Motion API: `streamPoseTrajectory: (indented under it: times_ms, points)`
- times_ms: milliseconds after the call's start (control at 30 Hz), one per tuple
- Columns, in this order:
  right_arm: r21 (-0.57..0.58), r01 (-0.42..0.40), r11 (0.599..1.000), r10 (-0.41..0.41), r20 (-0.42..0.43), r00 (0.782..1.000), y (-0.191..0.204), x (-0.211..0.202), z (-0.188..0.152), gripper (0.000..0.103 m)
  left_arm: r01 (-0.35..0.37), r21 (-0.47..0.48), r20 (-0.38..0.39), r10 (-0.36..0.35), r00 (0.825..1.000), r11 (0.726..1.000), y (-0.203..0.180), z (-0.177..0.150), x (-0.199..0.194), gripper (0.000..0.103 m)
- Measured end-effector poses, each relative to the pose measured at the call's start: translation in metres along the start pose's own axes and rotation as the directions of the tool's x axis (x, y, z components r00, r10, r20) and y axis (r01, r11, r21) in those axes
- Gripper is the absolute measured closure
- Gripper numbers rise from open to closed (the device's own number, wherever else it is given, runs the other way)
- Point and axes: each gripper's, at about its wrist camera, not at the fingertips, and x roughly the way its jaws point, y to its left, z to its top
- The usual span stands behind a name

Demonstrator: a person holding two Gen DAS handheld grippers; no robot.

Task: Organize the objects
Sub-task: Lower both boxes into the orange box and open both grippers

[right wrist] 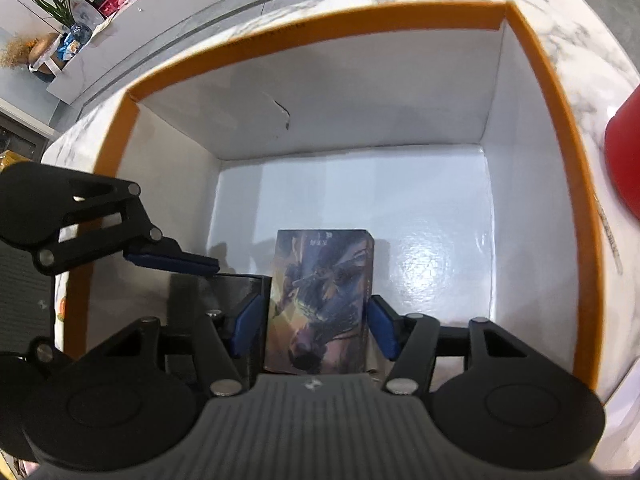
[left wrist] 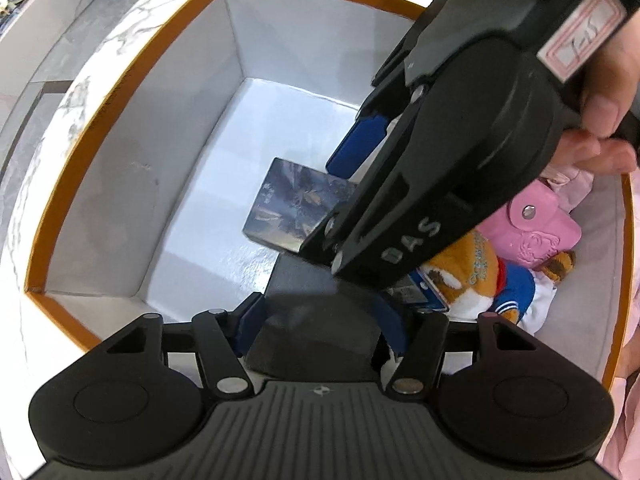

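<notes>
Where toys (left wrist: 500, 276) crowd, right gripper (left wrist: 344, 196) overhangs box (left wrist: 304, 204).

A white marble table (right wrist: 568, 36) with grey veins; far left, a pale grey floor (right wrist: 24, 76), a white low cabinet (right wrist: 100, 60) and a green plant (right wrist: 56, 0) on it

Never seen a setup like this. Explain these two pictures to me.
A person holds a handheld gripper in each hand; each carries a camera looking along its two blue fingers. One picture comes from the left gripper, the other from the right gripper. Both reach into an orange-rimmed box on a marble table. The left's fingers straddle a dark box, the right's an illustrated box; whether either is squeezed, I cannot tell. A plush toy and pink pouch lie inside too.
</notes>
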Motion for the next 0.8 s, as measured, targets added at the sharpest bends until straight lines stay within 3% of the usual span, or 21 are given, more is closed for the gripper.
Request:
streamPoseTrajectory:
  times_ms: [167,233,400,667,800]
  points:
    - [-0.016,0.019,1.0,-0.019,-0.009,1.0,0.001,0.002,0.002,0.051,-0.012,-0.009,0.006,0.012,1.0,1.0,-0.002,-0.006,0.001,0.044]
    - [-0.049,0.042,0.998,-0.044,-0.025,0.999,0.004,0.004,0.0,0.059,-0.016,0.0,0.002,0.016,1.0,1.0,-0.003,-0.009,0.004,0.047]
    - [-0.084,0.046,0.995,-0.049,-0.038,0.998,0.007,0.007,-0.002,0.06,0.044,-0.022,0.018,-0.043,0.999,0.999,-0.001,-0.016,0.006,0.05]
    - [-0.122,0.054,0.991,-0.064,-0.072,0.995,0.009,0.006,-0.005,0.062,0.006,-0.054,0.034,-0.004,0.999,0.999,0.001,-0.029,0.011,0.05]
    - [-0.154,0.08,0.985,-0.086,-0.03,0.996,0.016,0.002,-0.015,0.062,-0.028,-0.102,0.106,0.039,0.994,0.994,0.001,-0.045,0.001,0.05]
